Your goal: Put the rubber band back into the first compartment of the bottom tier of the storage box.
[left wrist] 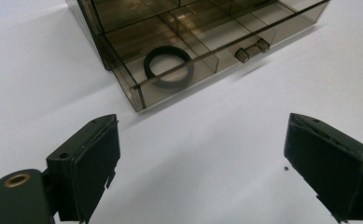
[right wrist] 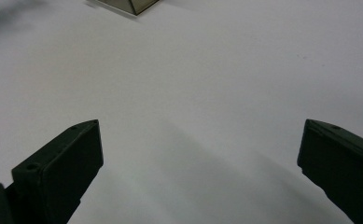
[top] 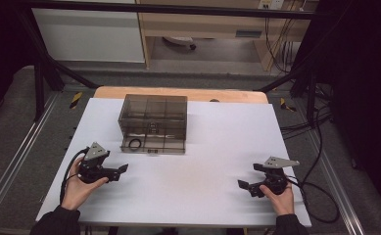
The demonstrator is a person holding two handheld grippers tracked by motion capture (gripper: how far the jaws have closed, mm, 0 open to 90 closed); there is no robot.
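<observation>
A smoky transparent box (top: pixel 153 123) with inner compartments stands at the back middle of the white table (top: pixel 198 161). A black ring (top: pixel 134 144) lies in its front left compartment, seen through the wall (left wrist: pixel 168 66). A small latch (left wrist: pixel 252 49) sits on the box's front edge. My left gripper (top: pixel 121 171) rests on the table in front of the box's left corner, jaws wide open and bare (left wrist: pixel 202 163). My right gripper (top: pixel 244 185) sits near the front right of the table, open too, with bare white surface between its jaws (right wrist: pixel 200 163).
A wooden strip (top: pixel 180 93) borders the table's far edge. Black frame bars (top: pixel 46 63) and cables (top: pixel 315 186) run along the sides. The box's corner (right wrist: pixel 128 5) peeks in at the top of the right gripper view.
</observation>
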